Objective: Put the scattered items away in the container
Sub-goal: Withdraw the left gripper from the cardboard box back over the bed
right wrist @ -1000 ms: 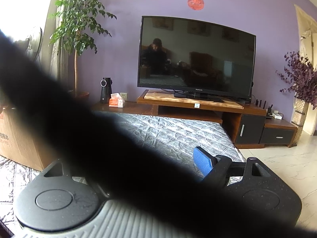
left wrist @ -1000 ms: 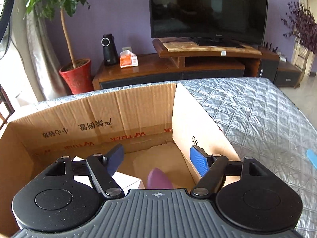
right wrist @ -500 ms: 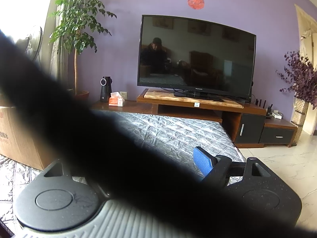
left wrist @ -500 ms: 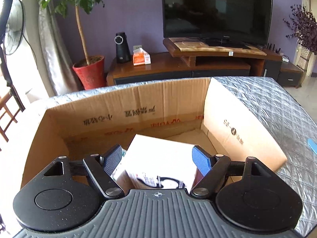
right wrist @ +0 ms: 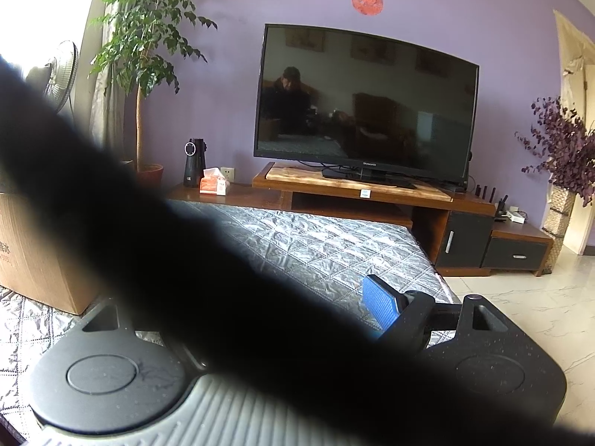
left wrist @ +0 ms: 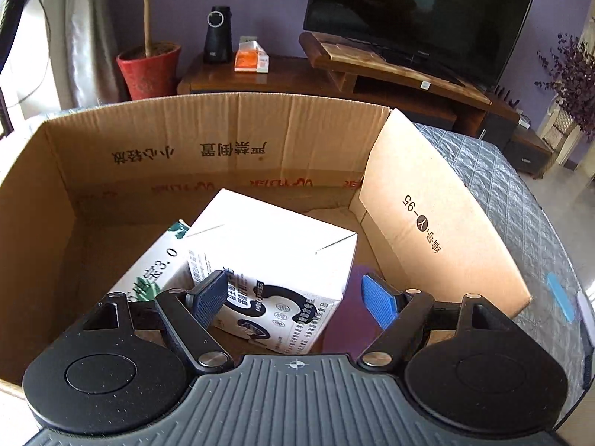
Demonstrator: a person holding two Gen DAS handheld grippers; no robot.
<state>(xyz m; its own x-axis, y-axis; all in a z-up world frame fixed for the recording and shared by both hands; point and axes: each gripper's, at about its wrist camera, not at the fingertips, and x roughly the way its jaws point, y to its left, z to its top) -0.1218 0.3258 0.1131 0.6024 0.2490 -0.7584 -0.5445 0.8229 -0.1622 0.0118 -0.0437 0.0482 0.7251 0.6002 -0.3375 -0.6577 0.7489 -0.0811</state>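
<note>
The cardboard box (left wrist: 238, 137) sits open on a bed covered by a quilted silver-grey bedspread (left wrist: 498, 186), its corrugated walls printed with dark and red characters, one flap (left wrist: 435, 219) leaning outward on the right. Inside lie a white carton (left wrist: 275, 245) with black print, tilted on one edge, a second white carton with green print (left wrist: 156, 264) tucked against its left side, and a flat purple thing (left wrist: 349, 316) on the box floor to the right.

The left gripper (left wrist: 297, 299) hangs over the box with its fingers apart. The white carton stands between them, the dark left pad (left wrist: 210, 295) in front of its printed face and the blue right pad (left wrist: 377, 303) clear of it over the purple patch. No pad presses on it.

A second ago only the purple thing and a white corner showed between the fingers; now the white carton fills that space, the fingers stand wider, and the view looks more steeply into the box.

In the right wrist view a broad, blurred black band (right wrist: 186, 260) crosses the picture and hides most of the right gripper (right wrist: 297, 316). Only its blue pad (right wrist: 379, 306) shows, so I cannot tell whether it is apart or together. That view is unchanged. Beyond stand a television (right wrist: 364, 104), a wooden cabinet (right wrist: 357, 193), a tissue pack (right wrist: 214, 186) and a potted tree (right wrist: 145, 55).
</note>
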